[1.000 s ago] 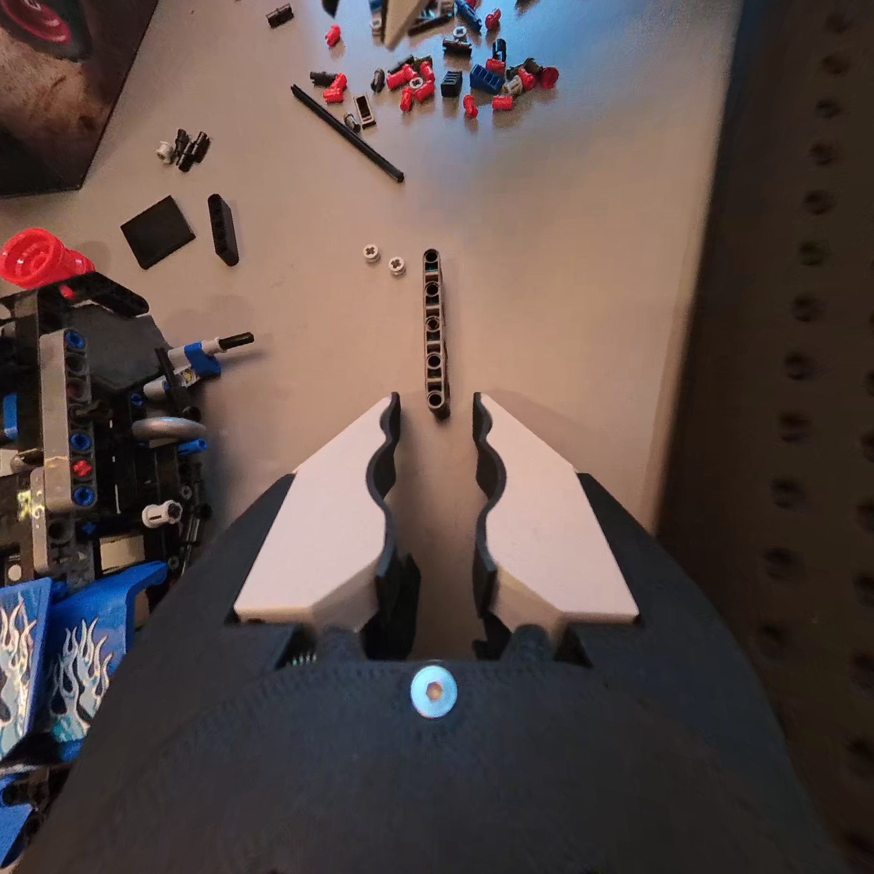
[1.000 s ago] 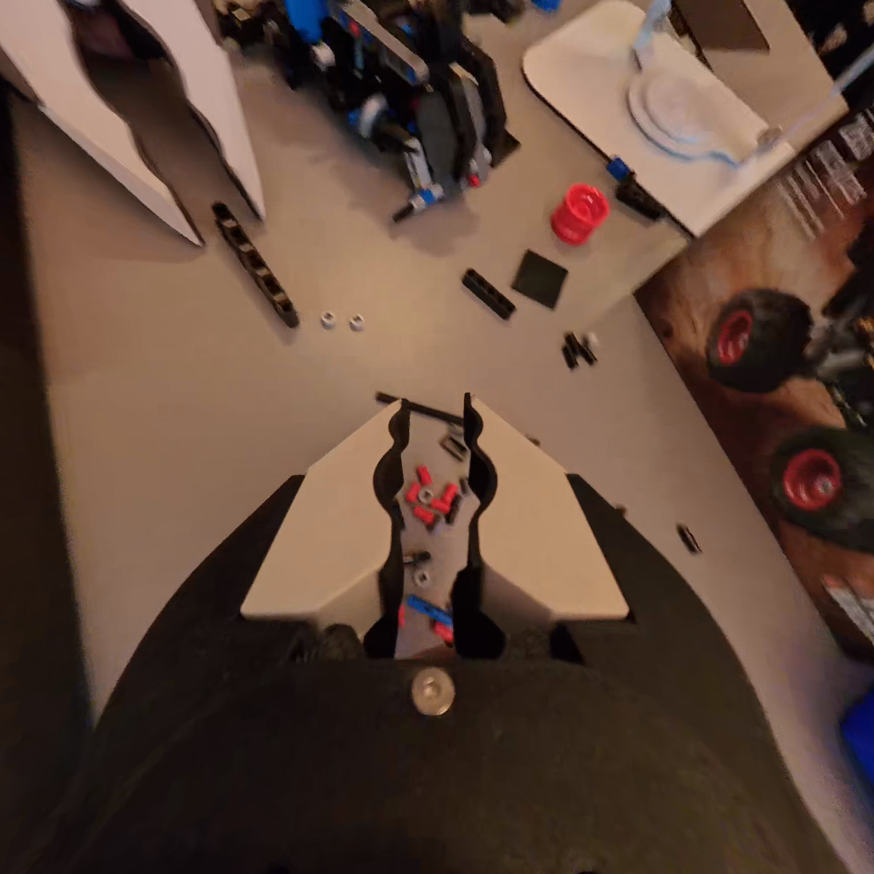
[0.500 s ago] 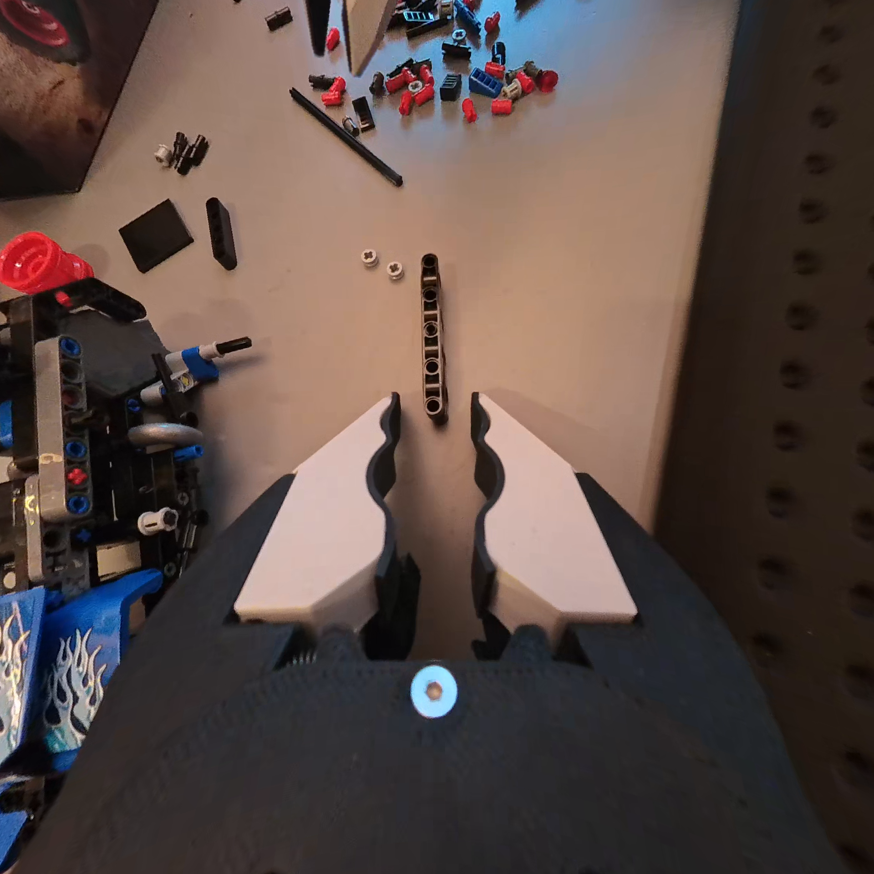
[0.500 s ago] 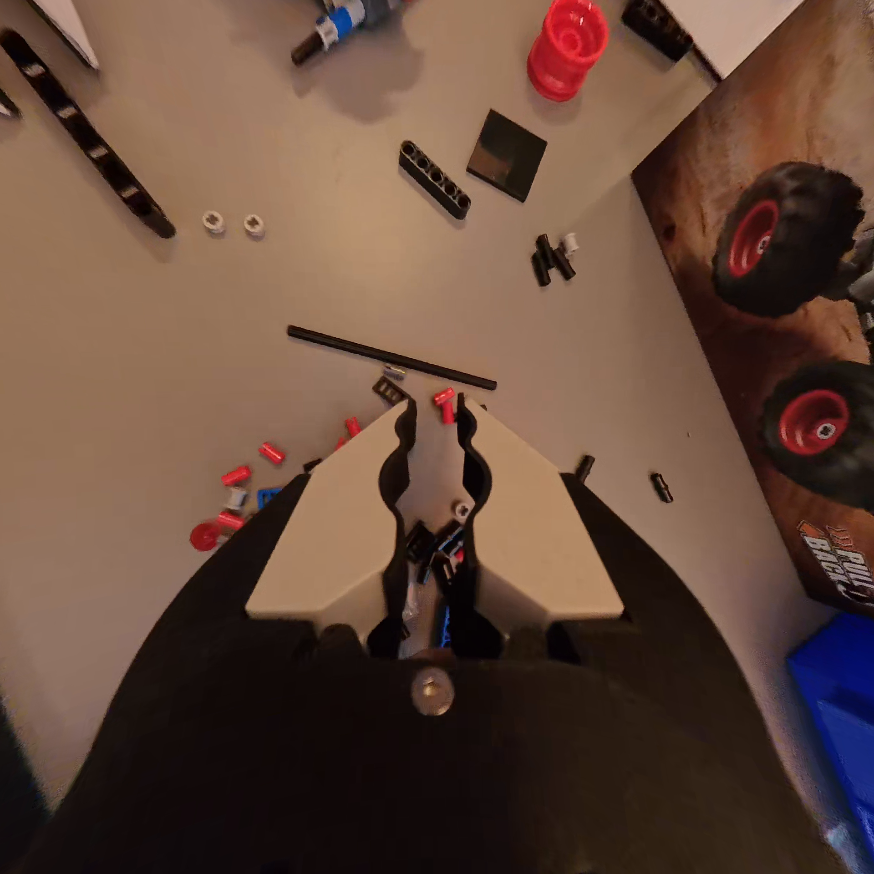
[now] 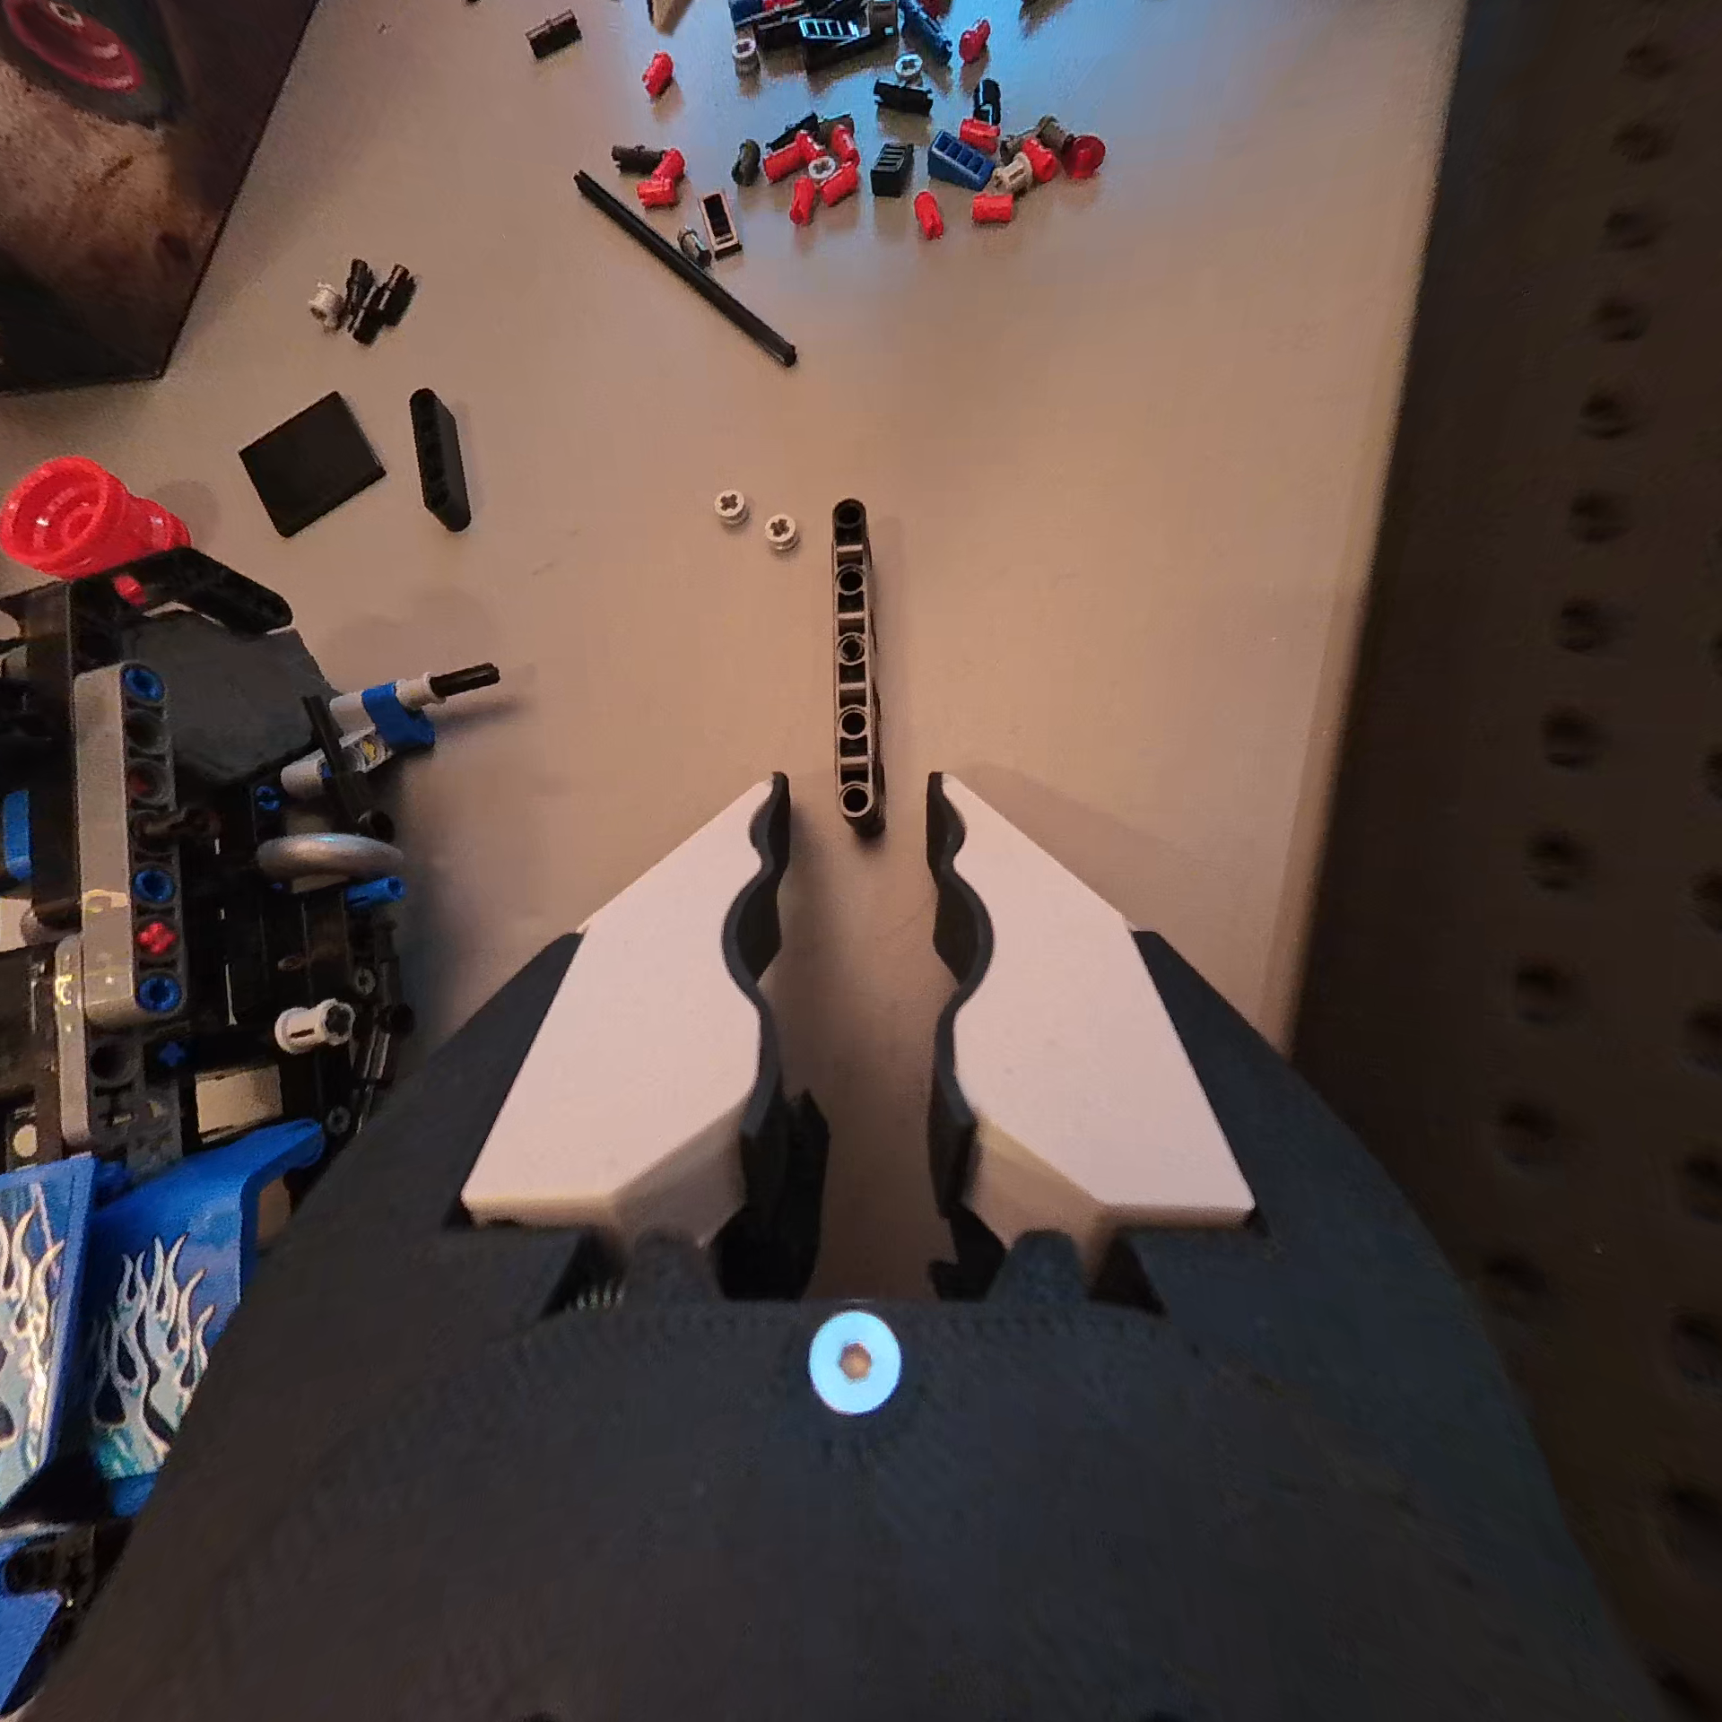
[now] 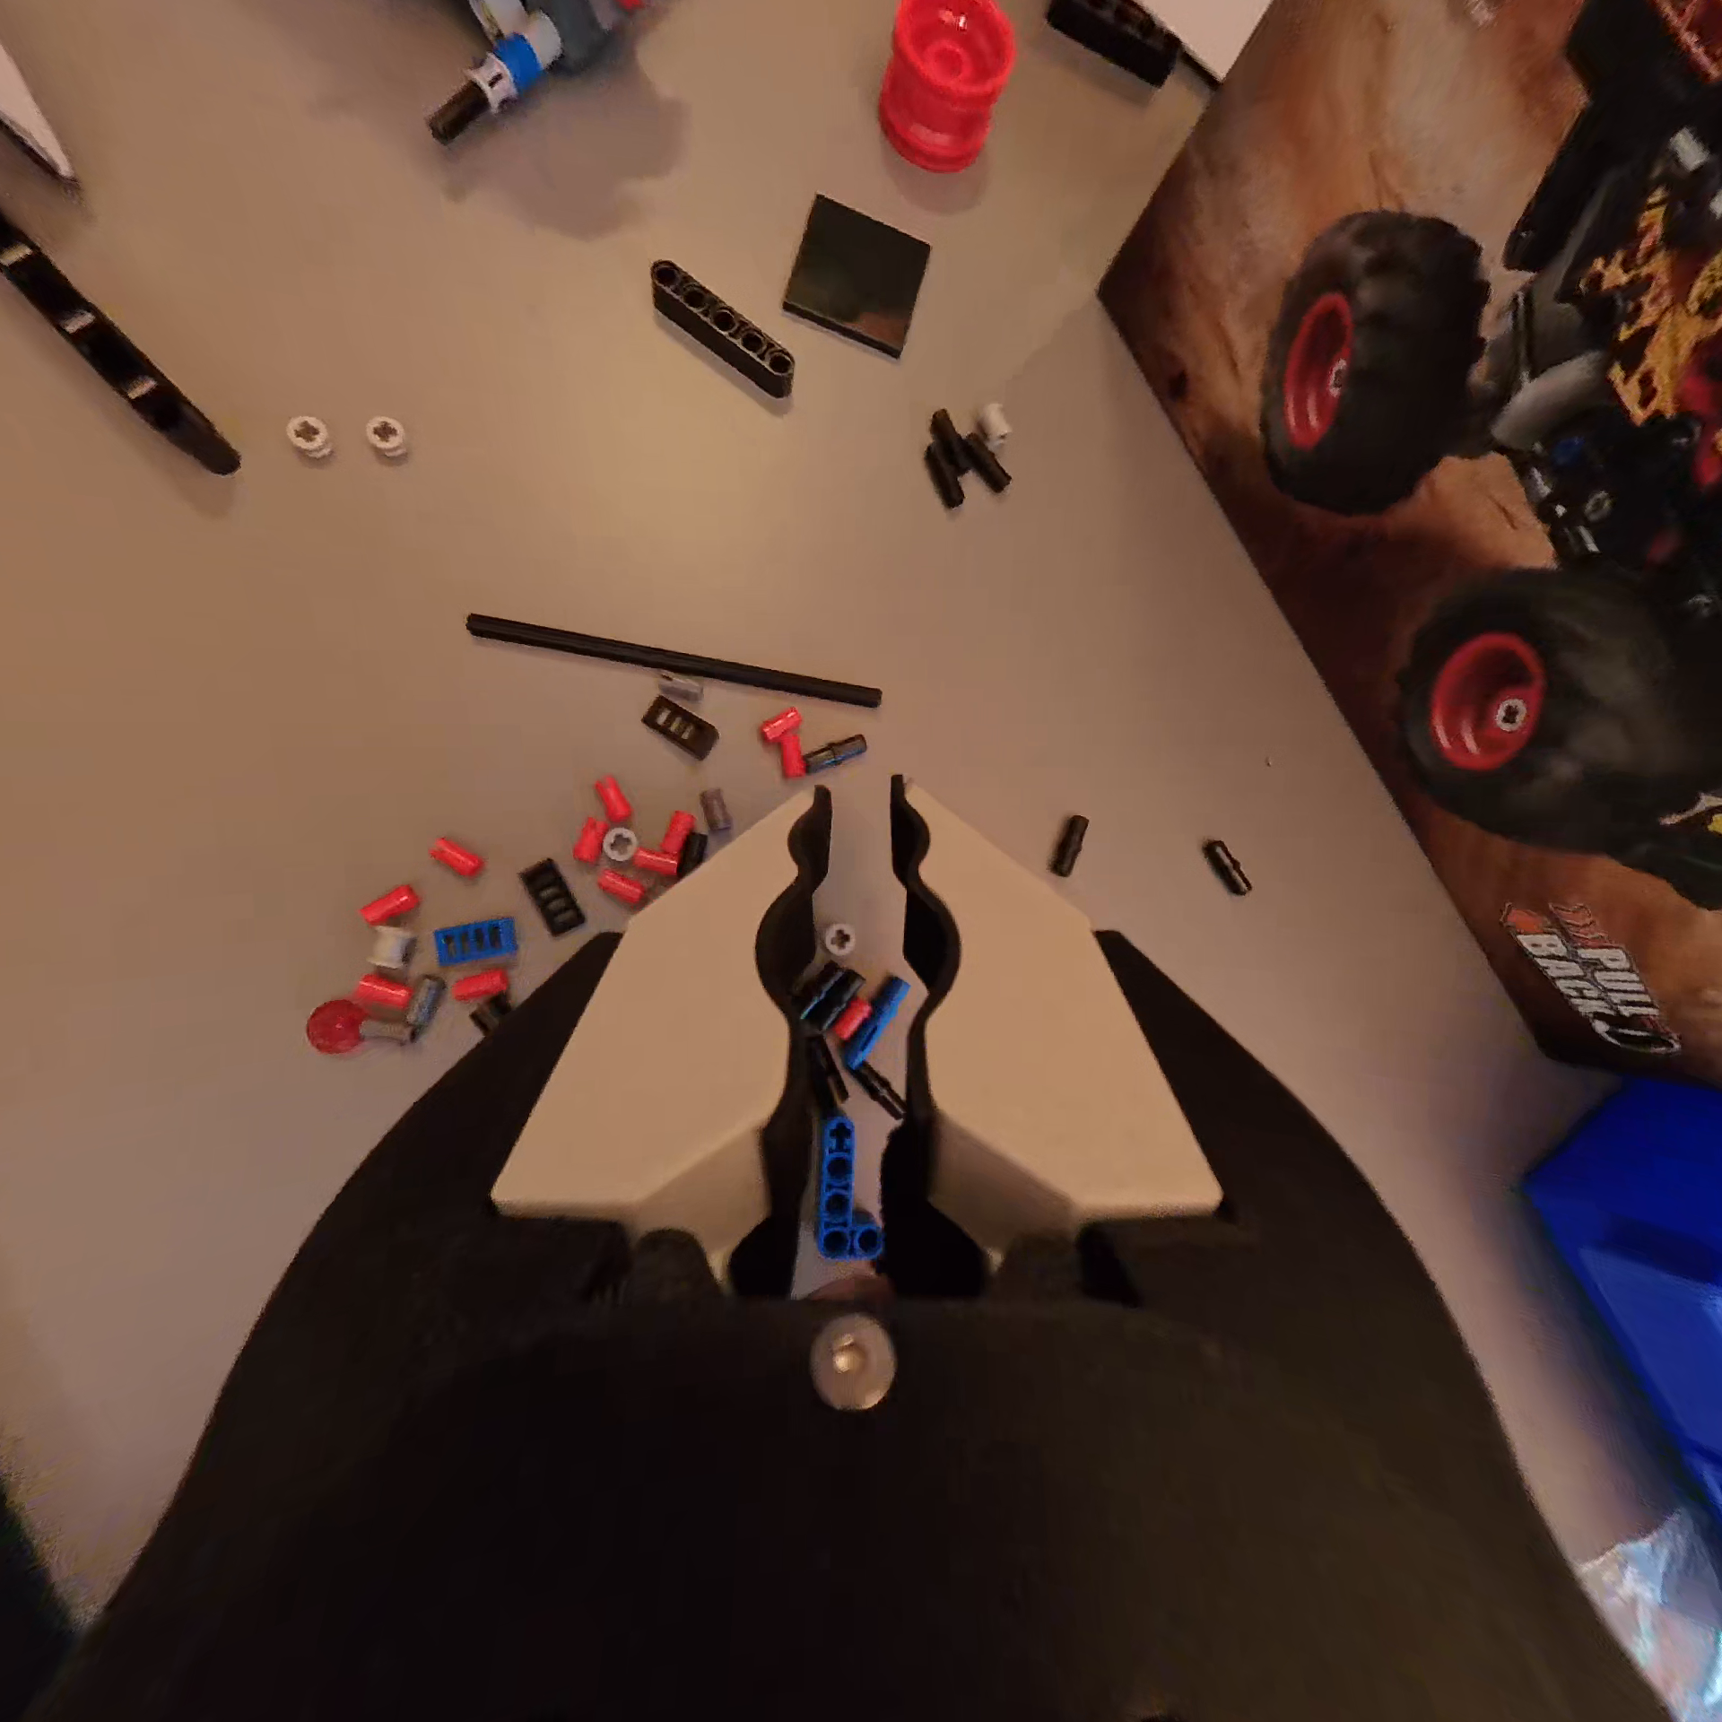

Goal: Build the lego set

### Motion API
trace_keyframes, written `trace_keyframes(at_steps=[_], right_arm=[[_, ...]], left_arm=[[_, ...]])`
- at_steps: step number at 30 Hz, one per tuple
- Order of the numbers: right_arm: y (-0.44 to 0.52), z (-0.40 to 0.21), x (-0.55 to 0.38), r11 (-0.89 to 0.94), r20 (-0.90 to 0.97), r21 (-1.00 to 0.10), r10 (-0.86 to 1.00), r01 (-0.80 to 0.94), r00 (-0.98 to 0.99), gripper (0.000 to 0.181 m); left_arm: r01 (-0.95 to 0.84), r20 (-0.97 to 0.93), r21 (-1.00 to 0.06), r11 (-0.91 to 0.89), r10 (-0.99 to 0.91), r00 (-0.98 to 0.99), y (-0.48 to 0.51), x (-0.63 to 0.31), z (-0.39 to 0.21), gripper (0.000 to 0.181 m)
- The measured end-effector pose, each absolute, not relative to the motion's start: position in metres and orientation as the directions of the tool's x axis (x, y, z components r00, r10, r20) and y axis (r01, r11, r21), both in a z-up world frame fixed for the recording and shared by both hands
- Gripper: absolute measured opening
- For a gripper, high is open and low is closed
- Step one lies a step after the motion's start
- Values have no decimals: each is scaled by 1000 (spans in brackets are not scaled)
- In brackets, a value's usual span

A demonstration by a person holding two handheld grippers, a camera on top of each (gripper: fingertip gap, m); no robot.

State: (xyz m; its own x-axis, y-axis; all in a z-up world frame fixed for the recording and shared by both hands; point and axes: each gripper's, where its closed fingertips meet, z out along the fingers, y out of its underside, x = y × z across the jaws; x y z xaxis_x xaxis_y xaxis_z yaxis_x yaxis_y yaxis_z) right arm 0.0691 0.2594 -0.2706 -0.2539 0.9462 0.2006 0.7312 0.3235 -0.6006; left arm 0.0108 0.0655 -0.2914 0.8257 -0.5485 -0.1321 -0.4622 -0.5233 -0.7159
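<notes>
Lego truck (image 5: 177, 895) half-built, black frame, blue flame panels, left tongs (image 5: 857, 792) spread, right tongs (image 6: 857, 792) spread.

Lying on the table are 2 white bushes (image 5: 733, 506), 1 long black axle (image 6: 673, 660), 2 black beams, the long one (image 5: 855, 666) near and the short one (image 6: 722, 328) far left, 1 black tile (image 6: 857, 276) and 1 red wheel hub (image 6: 946, 82).

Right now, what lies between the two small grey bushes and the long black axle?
Bare table only. The right wrist view shows nothing between the two grey bushes and the long black axle; the left wrist view agrees.
</notes>
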Motion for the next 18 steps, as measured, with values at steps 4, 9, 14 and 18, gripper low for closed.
trace_keyframes(at_steps=[4, 9, 14, 18], right_arm=[[259, -279, 63, 307, 183, -580, 952, 754, -247, 11], [256, -287, 55, 220, 82, -591, 974, 776, -213, 16], [258, -289, 55, 152, 14, -600, 984, 785, -180, 13], [254, -290, 55, 133, -18, -602, 984, 788, -180, 11]], left_arm=[[-458, -127, -718, -524, -548, 826, 66, 11, -292, 27], [-457, -127, -718, -526, -546, 828, 66, 11, -292, 27], [-455, -124, -718, -527, -546, 828, 66, 11, -292, 27], [-453, -122, -719, -527, -546, 829, 66, 11, -292, 27]])
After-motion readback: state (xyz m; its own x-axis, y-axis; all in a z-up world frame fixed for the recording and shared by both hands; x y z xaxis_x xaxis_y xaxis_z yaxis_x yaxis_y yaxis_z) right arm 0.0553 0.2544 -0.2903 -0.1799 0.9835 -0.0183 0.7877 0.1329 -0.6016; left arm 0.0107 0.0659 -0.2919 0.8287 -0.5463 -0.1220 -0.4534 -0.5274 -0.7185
